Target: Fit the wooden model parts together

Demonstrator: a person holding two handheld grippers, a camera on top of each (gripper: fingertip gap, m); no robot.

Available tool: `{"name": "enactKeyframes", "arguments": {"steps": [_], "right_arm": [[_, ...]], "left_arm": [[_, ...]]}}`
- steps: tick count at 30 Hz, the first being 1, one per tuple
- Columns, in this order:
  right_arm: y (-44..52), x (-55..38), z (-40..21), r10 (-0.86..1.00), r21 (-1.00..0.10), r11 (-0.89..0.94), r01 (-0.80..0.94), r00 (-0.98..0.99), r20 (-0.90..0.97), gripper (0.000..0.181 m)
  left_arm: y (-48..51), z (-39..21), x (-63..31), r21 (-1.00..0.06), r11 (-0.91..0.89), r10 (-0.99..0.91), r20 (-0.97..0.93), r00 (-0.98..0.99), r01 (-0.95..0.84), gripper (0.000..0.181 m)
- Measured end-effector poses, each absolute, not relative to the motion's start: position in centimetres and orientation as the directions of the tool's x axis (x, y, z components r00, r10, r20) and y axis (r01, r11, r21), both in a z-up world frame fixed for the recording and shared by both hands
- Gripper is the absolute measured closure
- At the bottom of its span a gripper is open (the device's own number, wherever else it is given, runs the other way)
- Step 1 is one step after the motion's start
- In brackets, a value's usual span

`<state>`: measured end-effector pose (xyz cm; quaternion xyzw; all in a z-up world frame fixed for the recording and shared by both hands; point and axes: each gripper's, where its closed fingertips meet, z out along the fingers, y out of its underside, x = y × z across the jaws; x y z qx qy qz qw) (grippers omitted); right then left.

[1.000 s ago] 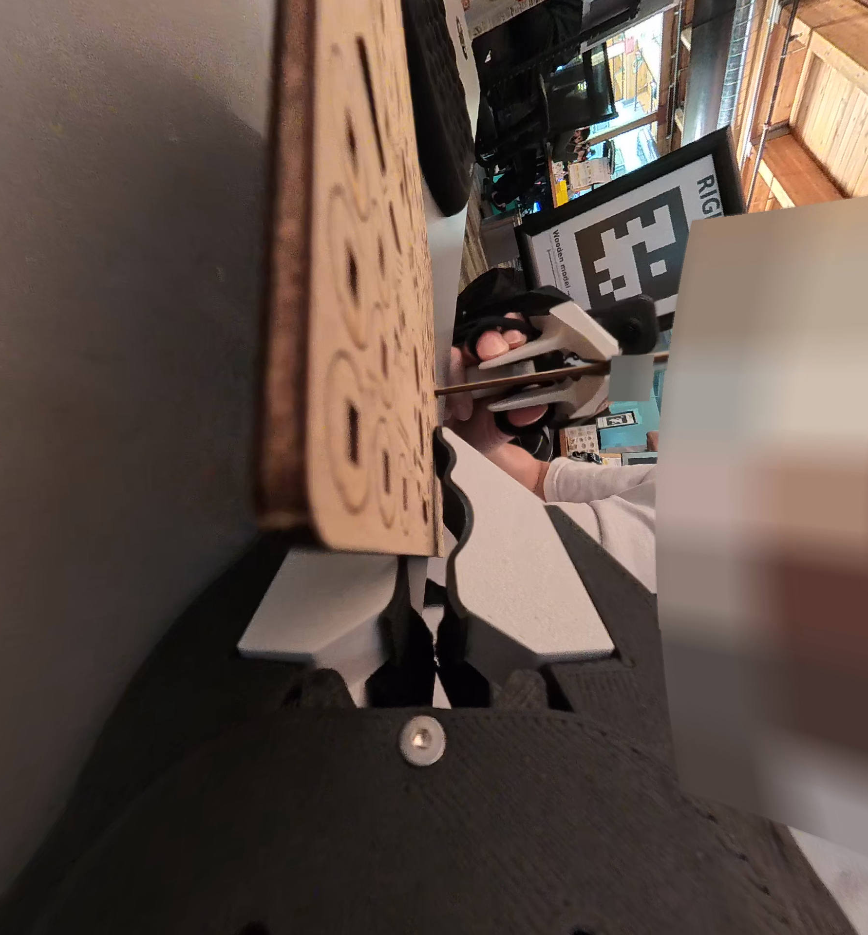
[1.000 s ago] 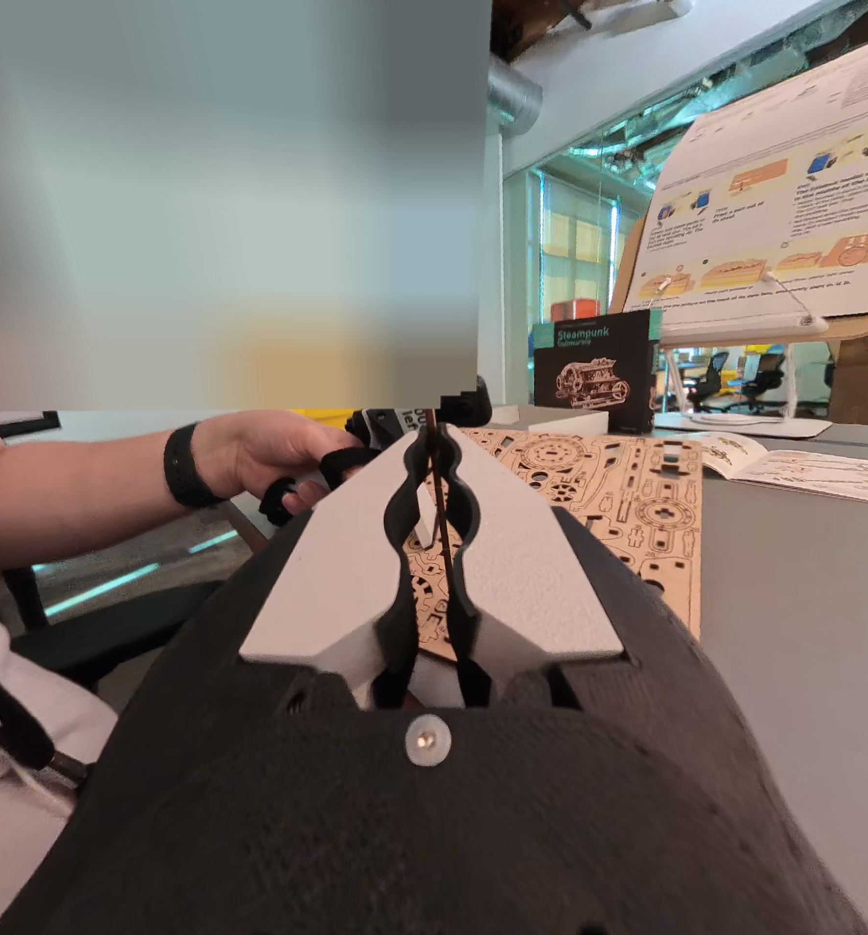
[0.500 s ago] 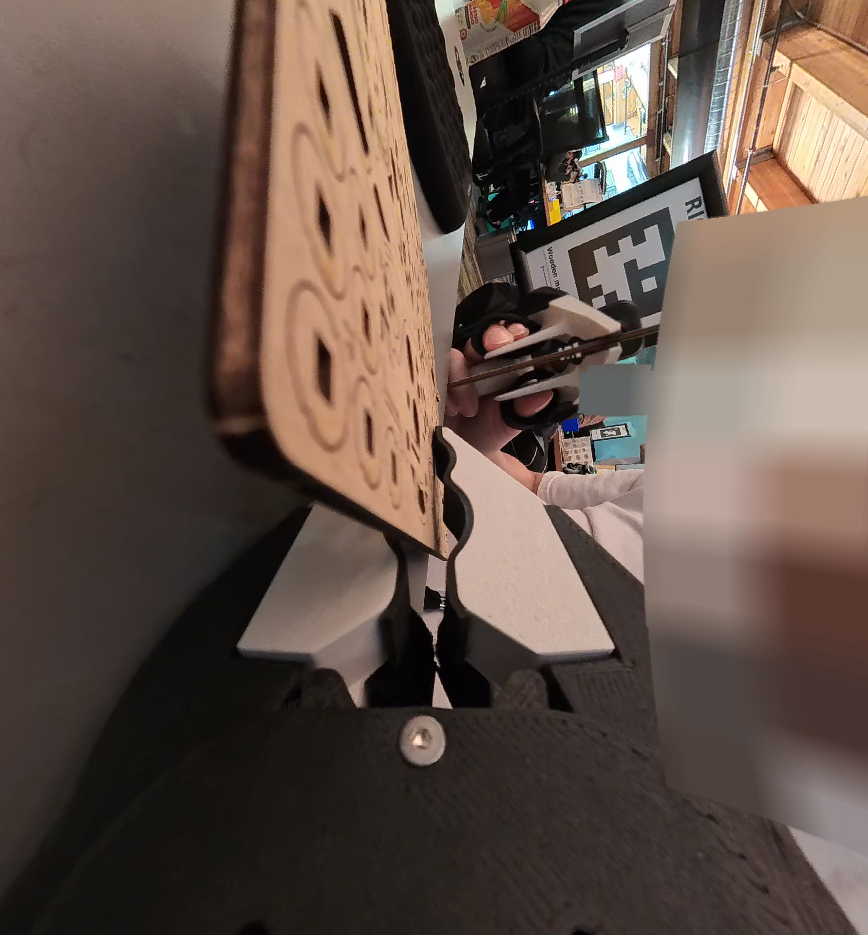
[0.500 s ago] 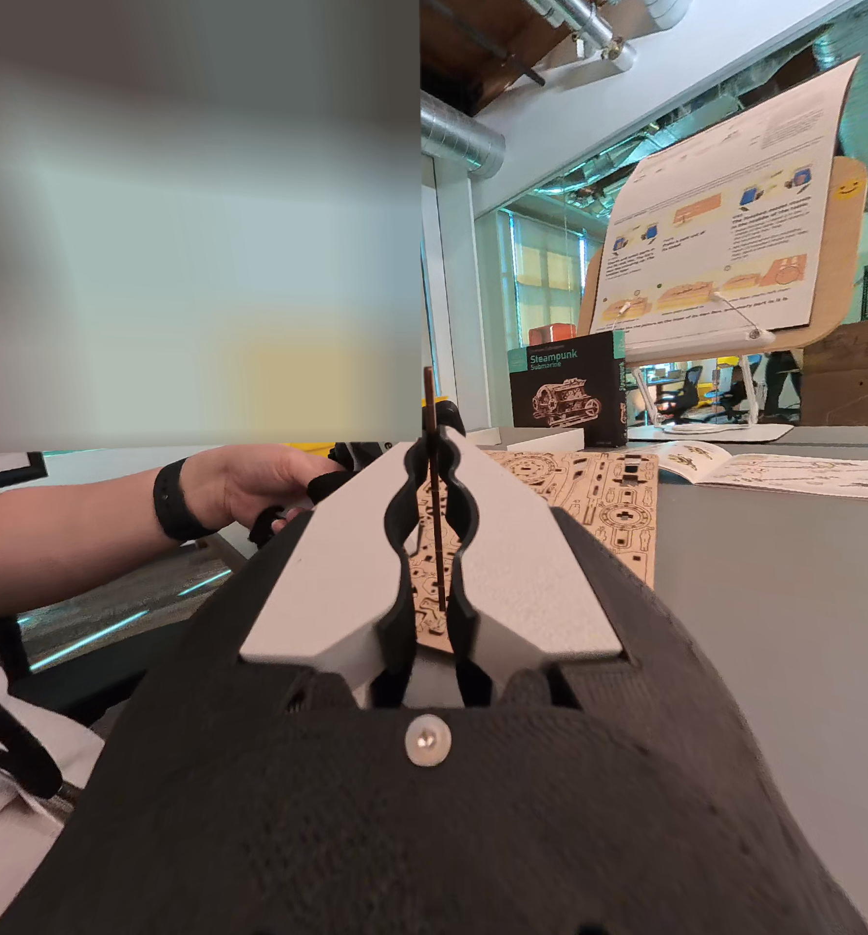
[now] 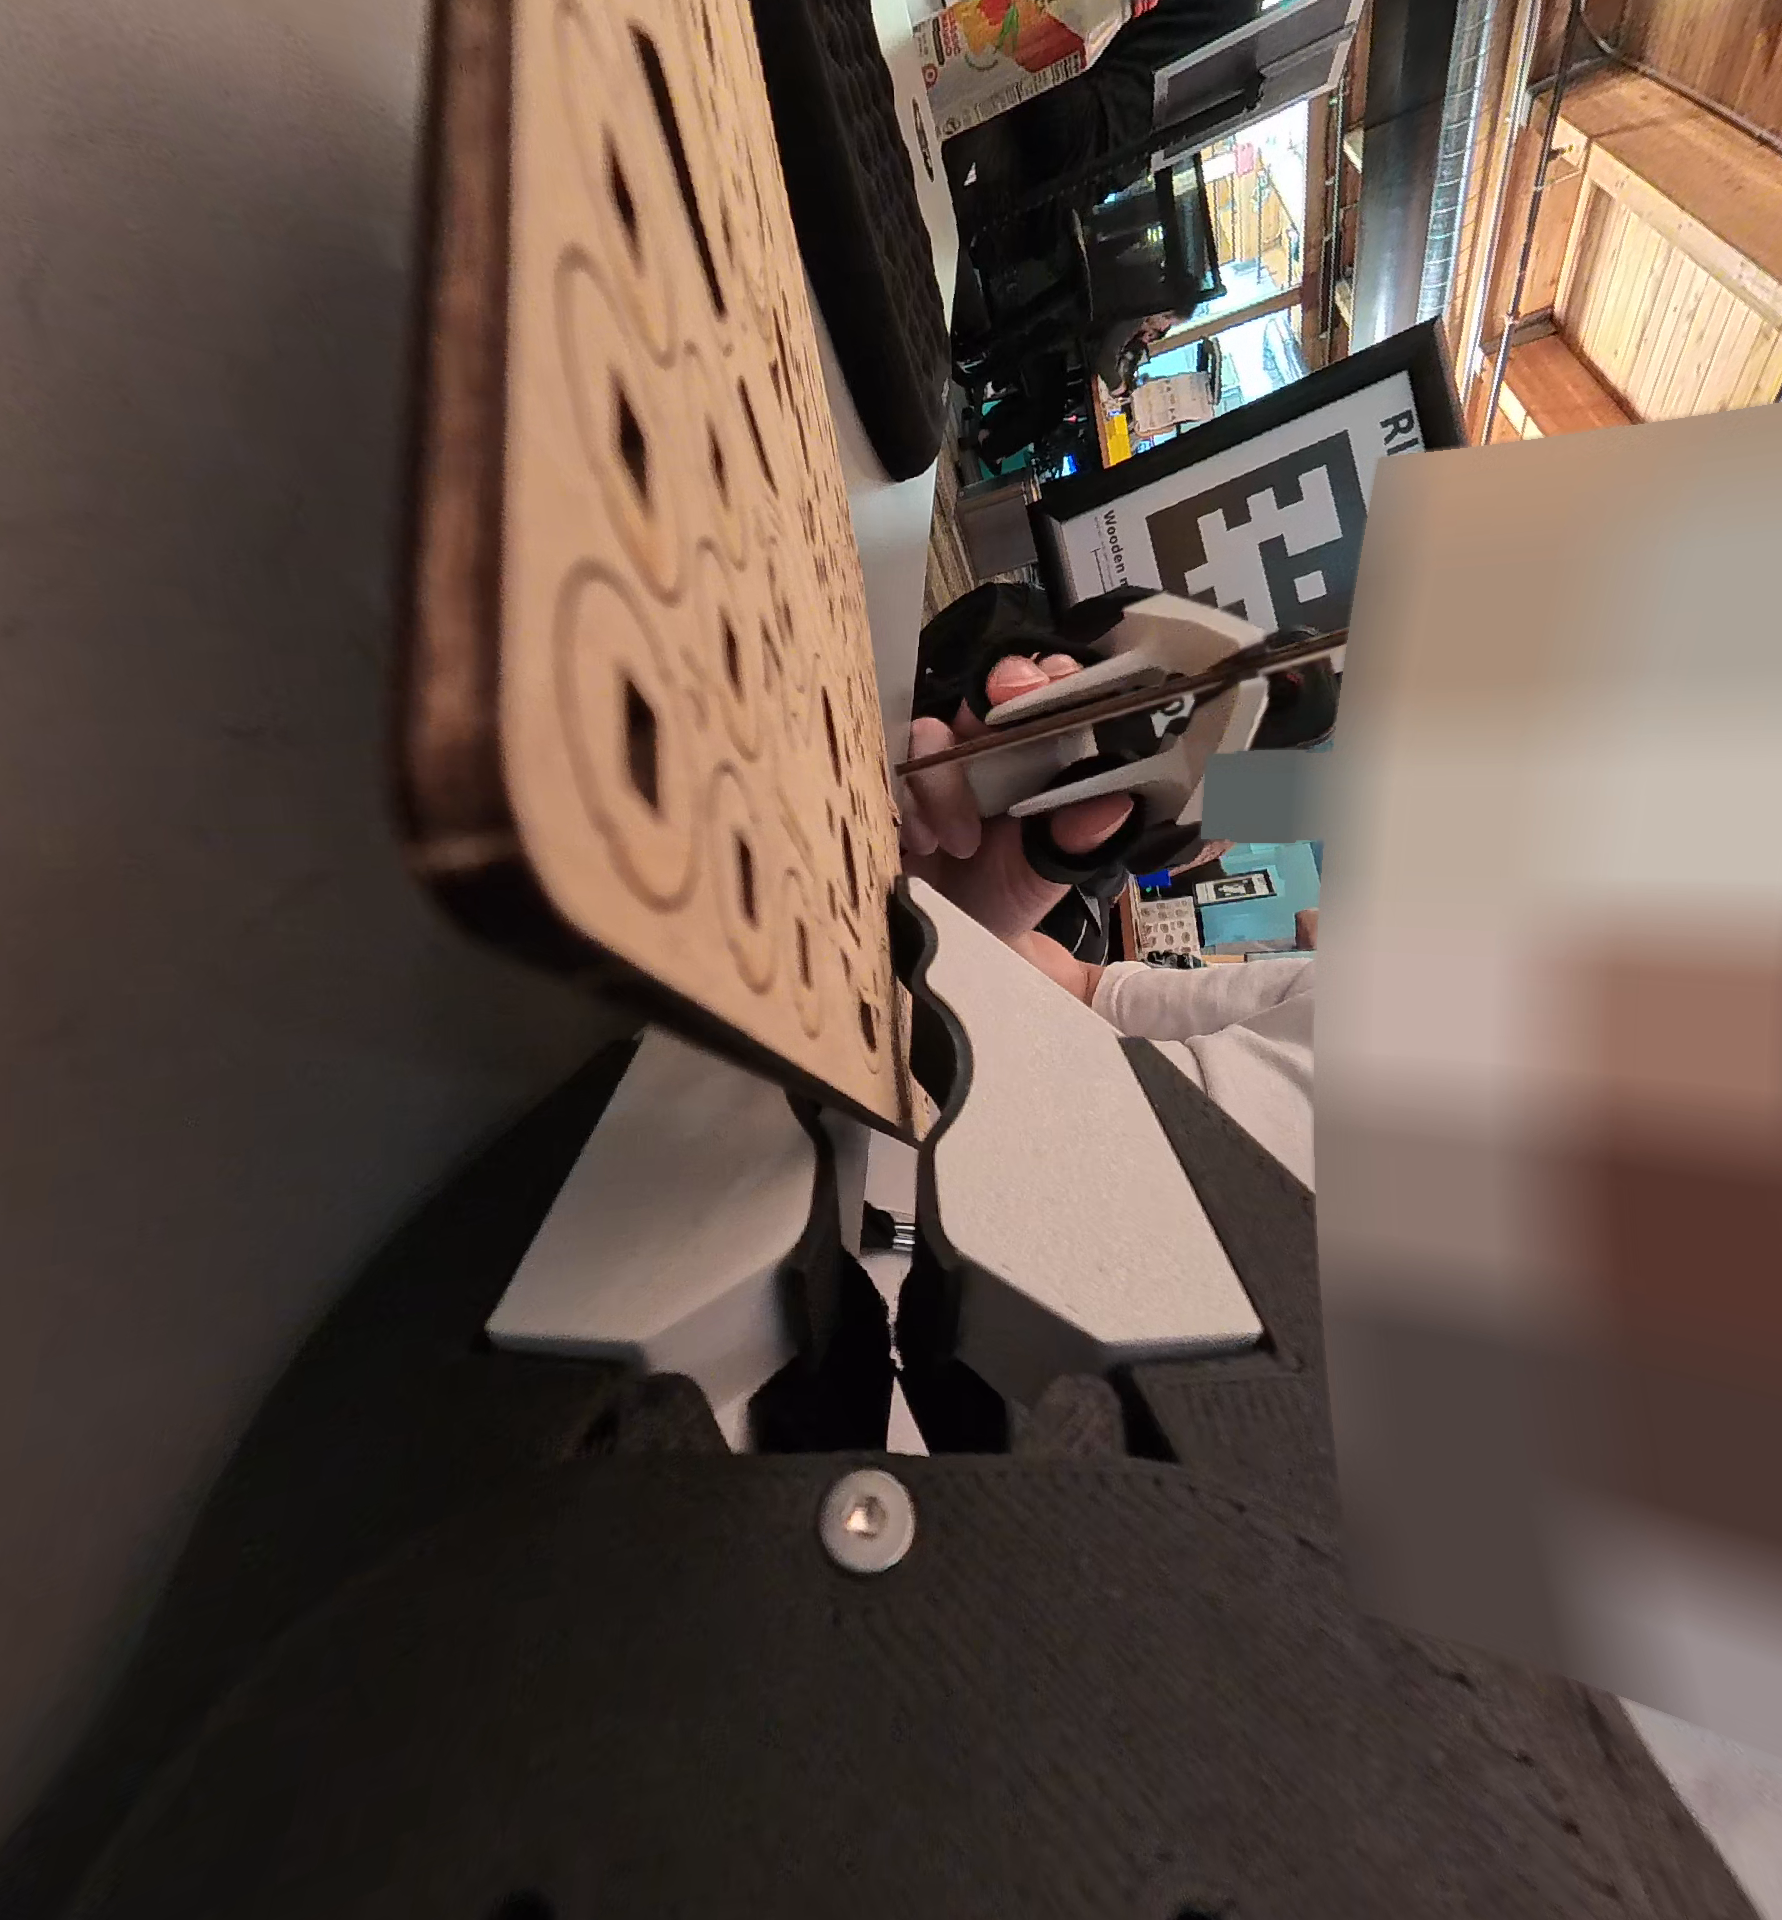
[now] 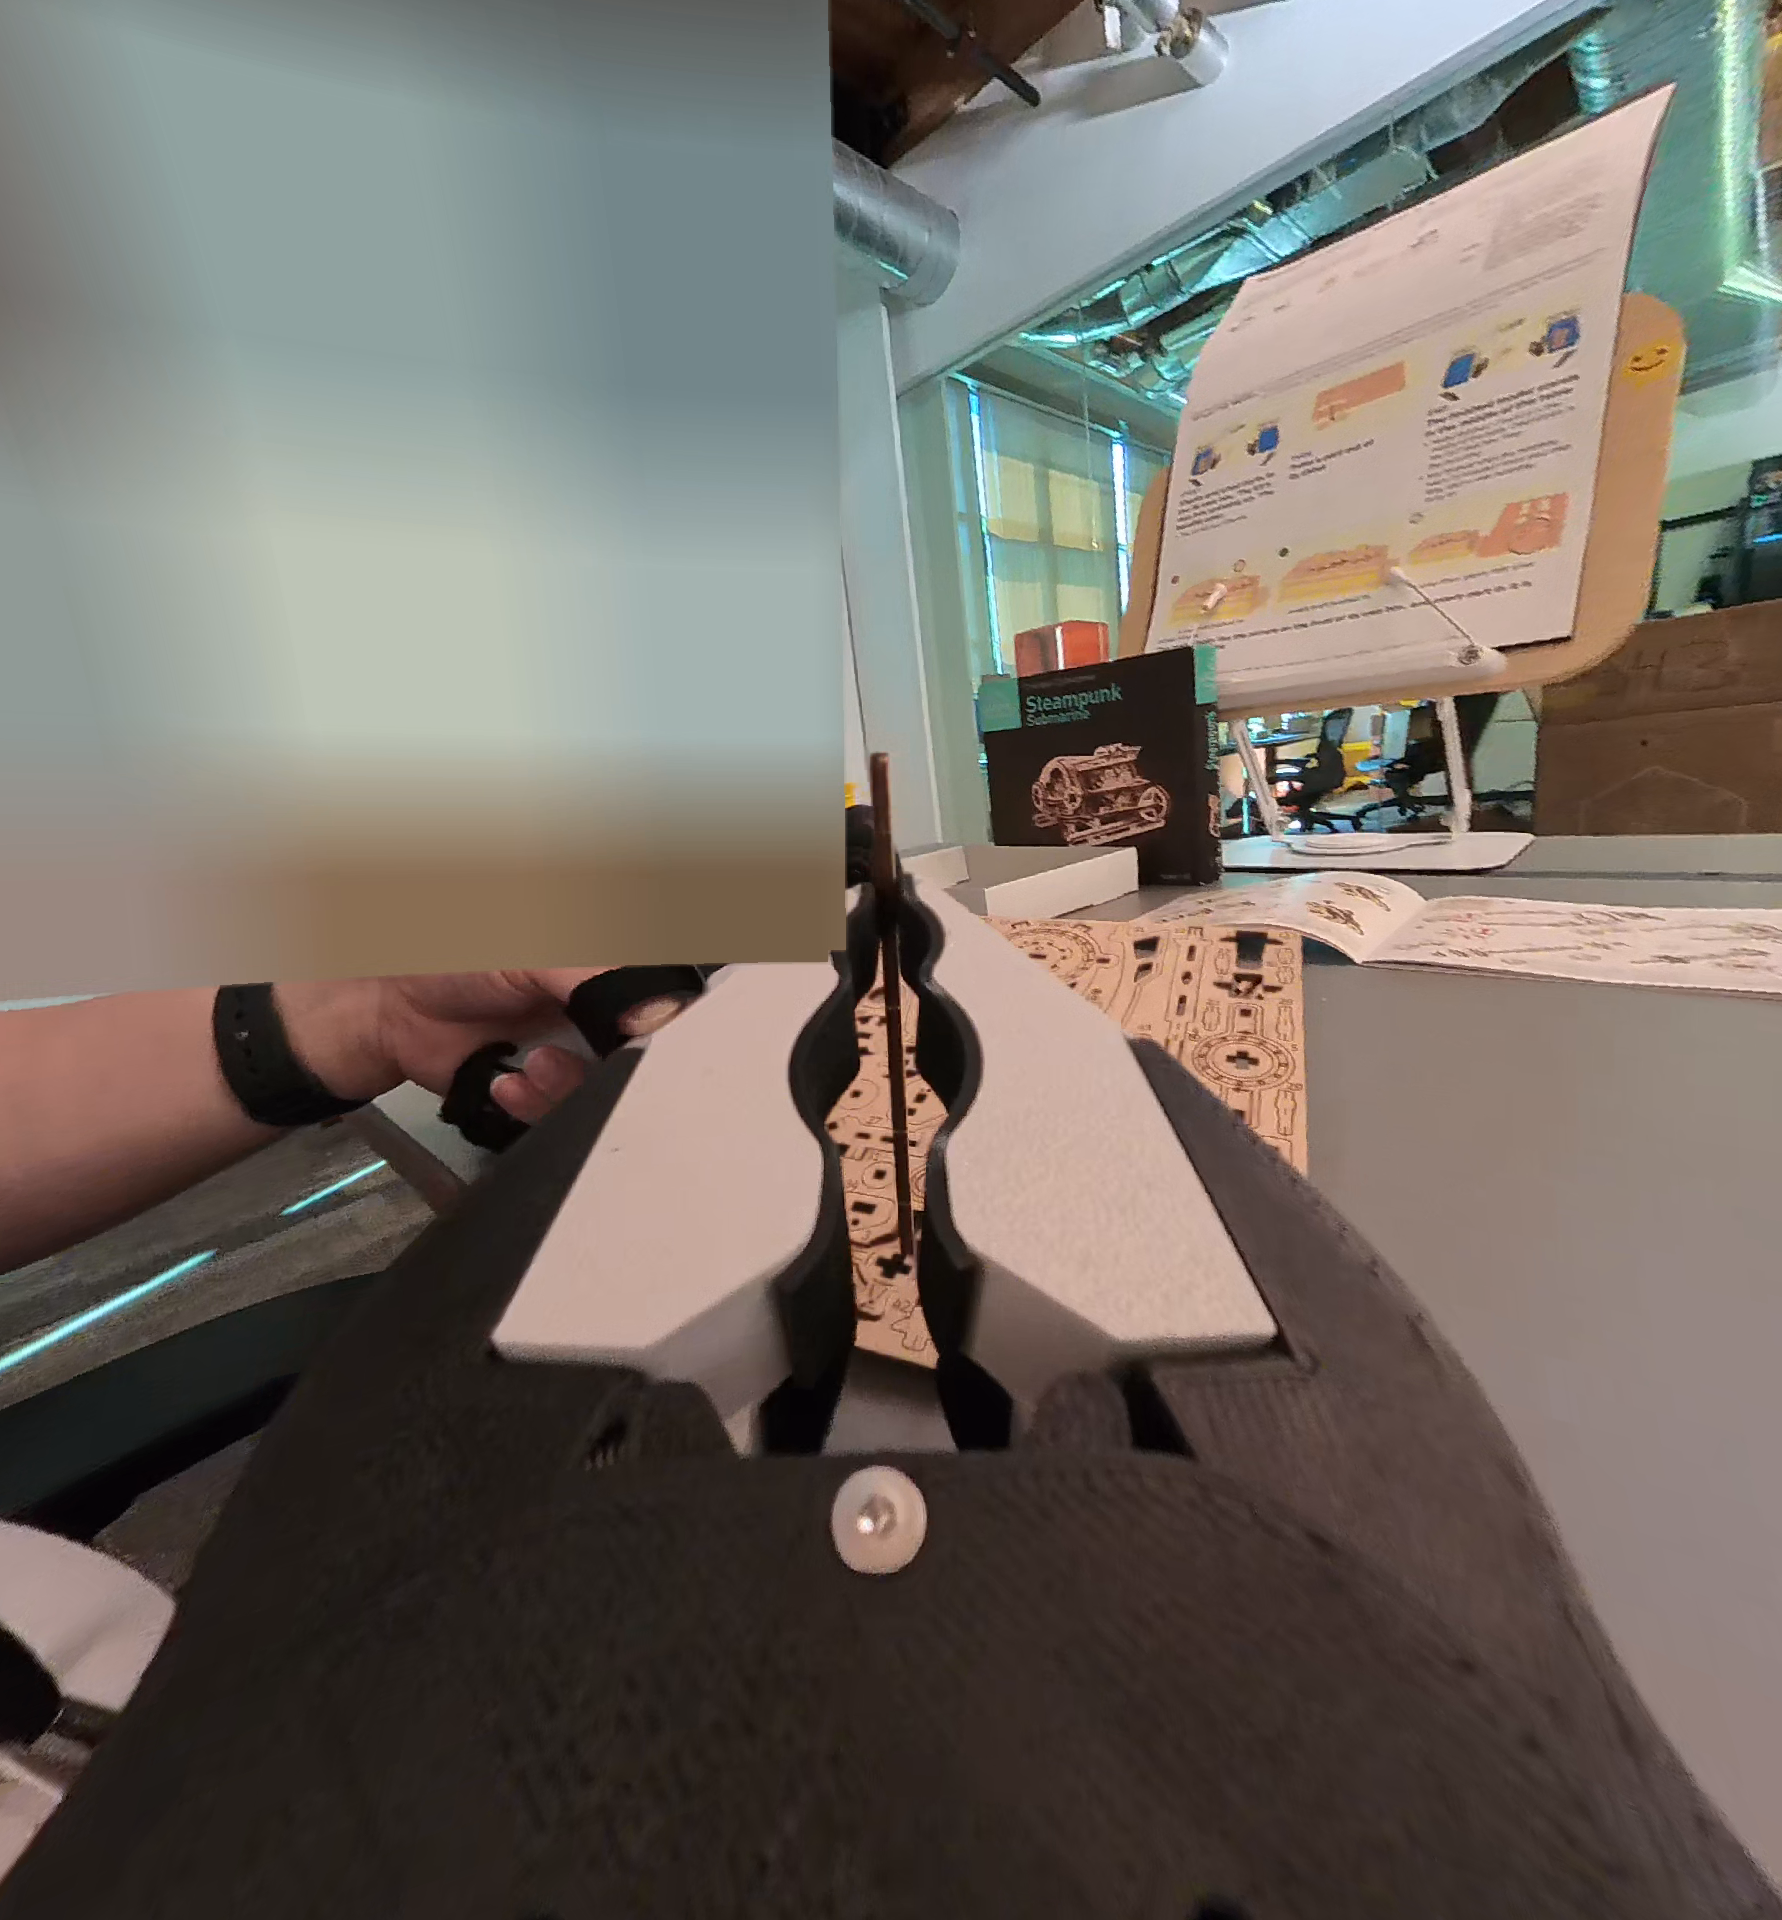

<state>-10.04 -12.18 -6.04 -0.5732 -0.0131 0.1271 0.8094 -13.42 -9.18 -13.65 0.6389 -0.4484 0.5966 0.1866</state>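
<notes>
The wooden sheet is clenched at its corner in my left tongs; my right tongs pinch a thin wooden part edge-on. Twisting either could snap it.

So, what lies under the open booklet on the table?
The open booklet rests on the grey table, beside the wooden parts sheet. Anything beneath its pages is covered and cannot be seen.

We see a grey counter under an open industrial ceiling with a silver duct. Tall windows behind let in daylight. Office chairs sit far back, and wood-panelled walls show in the left wrist view.
</notes>
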Motion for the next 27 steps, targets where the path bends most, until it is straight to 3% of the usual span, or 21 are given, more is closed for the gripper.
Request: {"name": "enactKeyframes", "arguments": {"steps": [27], "right_arm": [[-11.0, -12.0, -6.2, 0.243, -0.956, 0.257, -0.141, 0.967, -0.077, 0.179]], "left_arm": [[-9.8, -13.1, -14.2, -0.361, -0.497, -0.384, 0.907, -0.173, -0.789, 0.180]]}}
